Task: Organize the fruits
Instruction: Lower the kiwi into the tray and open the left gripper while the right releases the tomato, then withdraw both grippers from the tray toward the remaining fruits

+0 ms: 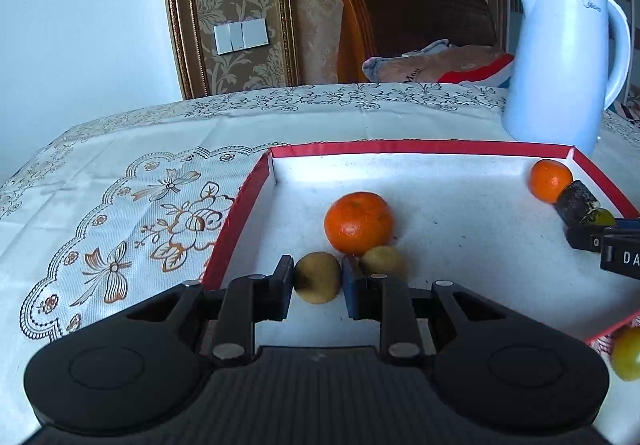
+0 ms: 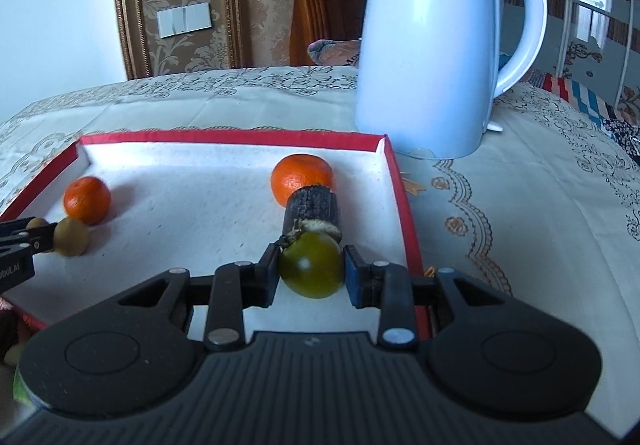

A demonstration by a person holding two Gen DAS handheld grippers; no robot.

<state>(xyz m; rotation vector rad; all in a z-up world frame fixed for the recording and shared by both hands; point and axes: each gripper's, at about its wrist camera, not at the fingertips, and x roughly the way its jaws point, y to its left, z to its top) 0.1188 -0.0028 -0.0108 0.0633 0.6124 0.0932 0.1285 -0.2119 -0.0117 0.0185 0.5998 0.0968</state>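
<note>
Holding one fruit in each gripper above a red-rimmed tray [image 1: 400, 147], white inside, set on a patterned tablecloth [image 1: 120, 205].

- Left gripper [image 1: 318, 281]: clenched on a small brown-green kiwi [image 1: 318, 277], lower centre of the left wrist view. Both pads press its sides, so the fruit sits squarely between them, low over the tray floor near the front left corner; whether it touches the floor cannot be told.
- Second kiwi [image 1: 384, 261]: just right of the held one, partly behind the right finger, lying in the tray.
- Large orange [image 1: 359, 221]: centre of the left view, just behind both kiwis. Like seems to be gathered with like here, which would explain why the held kiwi is brought beside its twin.
- Right gripper [image 2: 311, 271]: grasping a dark green round fruit [image 2: 312, 269], lower centre of the right wrist view, with a dry stem at its upper left.
- Dark stubby cylinder [image 2: 312, 207]: directly behind the green fruit, apparently touching it; what it is cannot be told.
- Second orange [image 2: 302, 177]: behind the cylinder, near the tray's far right corner.
- White kettle [image 2: 432, 45]: upper right of the right view, behind the tray and outside it.
- Stray yellow-green fruit [image 1: 628, 353]: right edge of the left view, outside the tray, likely awaiting collection.
</note>
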